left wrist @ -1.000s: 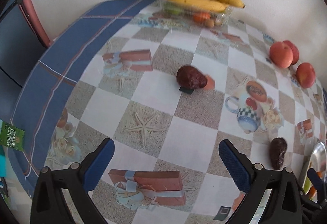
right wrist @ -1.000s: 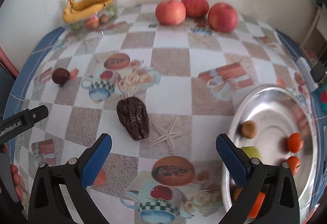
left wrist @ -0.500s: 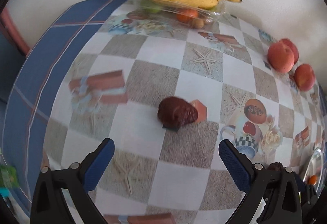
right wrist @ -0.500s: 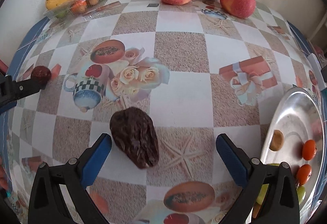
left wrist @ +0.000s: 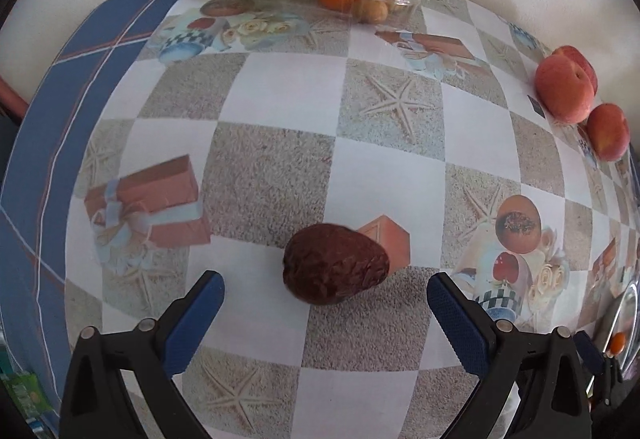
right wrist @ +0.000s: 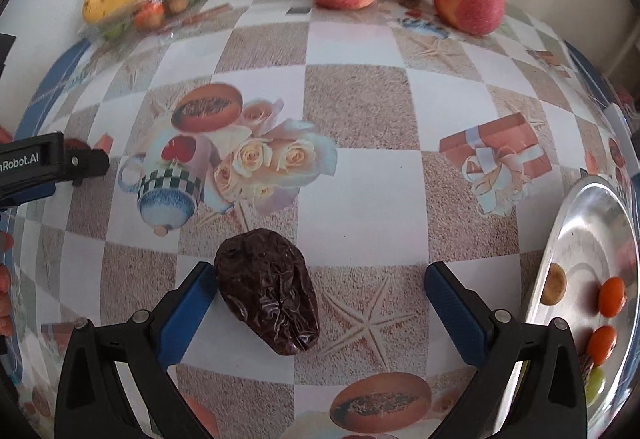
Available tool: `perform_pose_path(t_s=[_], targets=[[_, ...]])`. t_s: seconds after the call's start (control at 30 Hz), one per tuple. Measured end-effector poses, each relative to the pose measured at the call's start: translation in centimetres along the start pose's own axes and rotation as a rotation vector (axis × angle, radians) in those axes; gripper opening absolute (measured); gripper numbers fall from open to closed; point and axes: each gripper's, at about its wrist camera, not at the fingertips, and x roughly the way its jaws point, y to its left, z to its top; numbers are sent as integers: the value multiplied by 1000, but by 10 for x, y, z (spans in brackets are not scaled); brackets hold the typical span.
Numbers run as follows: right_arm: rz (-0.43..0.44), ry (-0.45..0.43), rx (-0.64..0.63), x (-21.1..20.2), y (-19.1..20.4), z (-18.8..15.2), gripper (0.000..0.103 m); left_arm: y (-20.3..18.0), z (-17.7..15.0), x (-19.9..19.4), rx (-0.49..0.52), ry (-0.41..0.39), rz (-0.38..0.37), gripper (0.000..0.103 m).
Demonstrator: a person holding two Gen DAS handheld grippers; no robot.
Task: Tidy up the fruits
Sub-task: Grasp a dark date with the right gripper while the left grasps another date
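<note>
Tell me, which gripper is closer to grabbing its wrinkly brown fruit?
Probably the right gripper: its wrinkly fruit already lies between the open fingers, beside the left one. The left gripper is open too, but its fruit sits just ahead of the fingertips.

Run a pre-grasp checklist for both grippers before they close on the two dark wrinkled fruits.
1. left gripper open: ok, blue pads wide apart.
2. round dark fruit between the left fingers: ok, roughly centred, slightly ahead of the tips.
3. right gripper open: ok.
4. long dark fruit centred in the right gripper: not ok, it lies right up against the left pad, with a wide gap on the other side.
5. metal tray has room: ok, small fruits lie along one side, bare metal elsewhere.
6. Firmness of either fruit: cannot tell.
</note>
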Motion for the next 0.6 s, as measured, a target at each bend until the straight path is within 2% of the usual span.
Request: perform_pose_path(t_s=[0.13, 0.27, 0.33, 0.4, 0.43, 0.5, 0.57, 0.6], targets=[[-5, -33, 1, -1, 0, -4, 103, 0, 5, 1, 14, 6, -11, 101], [0, 38, 0, 1, -2, 4, 101, -5, 10, -2, 41, -13, 3, 86], [-16, 23, 31, -1, -4, 6, 91, -5, 14, -3, 37, -17, -18, 82], [-19, 16, 40, -4, -5, 6, 77, -7, 14, -5, 45, -22, -18, 70], [-18, 17, 41, -6, -7, 6, 73, -7, 13, -7, 47, -23, -15, 66], [-12, 17, 50, -10, -8, 6, 53, -10, 10, -10, 49, -24, -13, 51], [1, 19, 58, -14, -10, 7, 39, -10, 9, -12, 45, -19, -22, 48], [7, 24, 60, -14, -10, 6, 39, -10, 9, -13, 34, -16, -31, 48]])
